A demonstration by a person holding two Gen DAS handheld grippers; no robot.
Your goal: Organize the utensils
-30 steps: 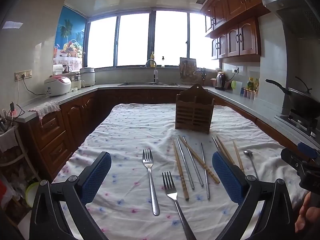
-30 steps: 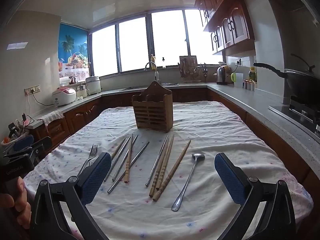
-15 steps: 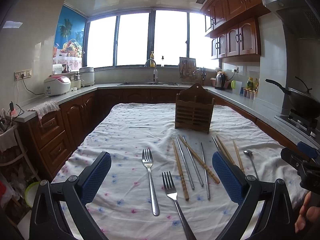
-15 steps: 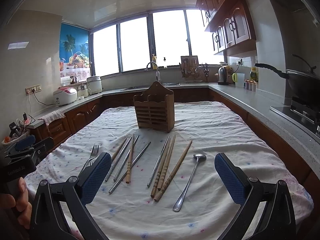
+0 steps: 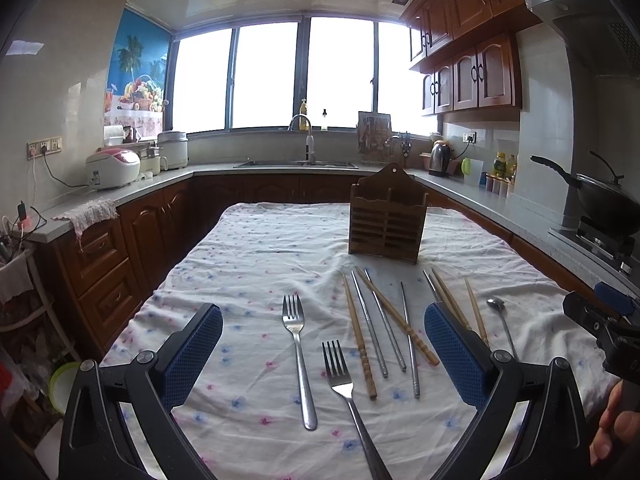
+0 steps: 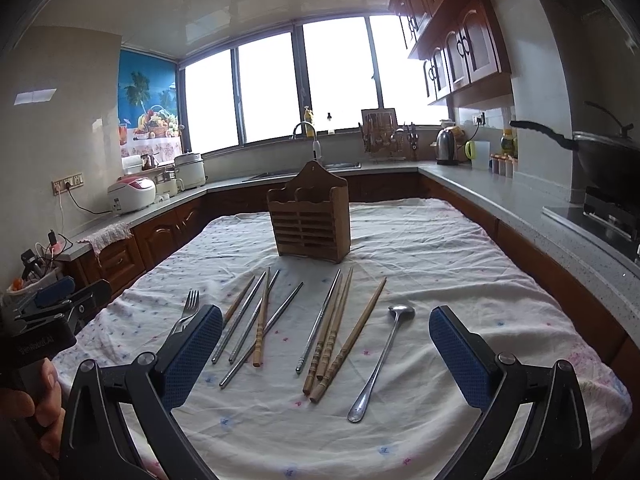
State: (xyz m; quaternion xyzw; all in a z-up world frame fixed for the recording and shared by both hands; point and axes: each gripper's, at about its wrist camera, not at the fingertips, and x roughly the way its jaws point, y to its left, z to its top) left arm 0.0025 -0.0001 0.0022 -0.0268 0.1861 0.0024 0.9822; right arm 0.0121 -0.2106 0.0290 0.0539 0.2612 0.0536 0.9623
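Note:
A wooden utensil holder (image 5: 386,218) (image 6: 310,218) stands upright at mid-table on a flowered white cloth (image 5: 260,264). In front of it lie two metal forks (image 5: 298,356) (image 5: 346,388), several wooden chopsticks (image 6: 332,336) and metal chopsticks (image 5: 370,324), and a metal spoon (image 6: 382,358). My left gripper (image 5: 322,354) hovers open above the forks. My right gripper (image 6: 324,354) hovers open over the chopsticks and spoon. Neither holds anything.
Dark wood counters run along both sides of the table. A rice cooker (image 5: 112,168) sits on the left counter, a sink (image 5: 298,164) under the window, a kettle (image 6: 446,146) and a wok (image 6: 600,150) on the right. A hand (image 6: 28,404) holds the left gripper's handle.
The right gripper has tilted and shifted slightly, so the holder and utensils sit a little further right in its view. The left gripper has barely moved. The utensils lie as before.

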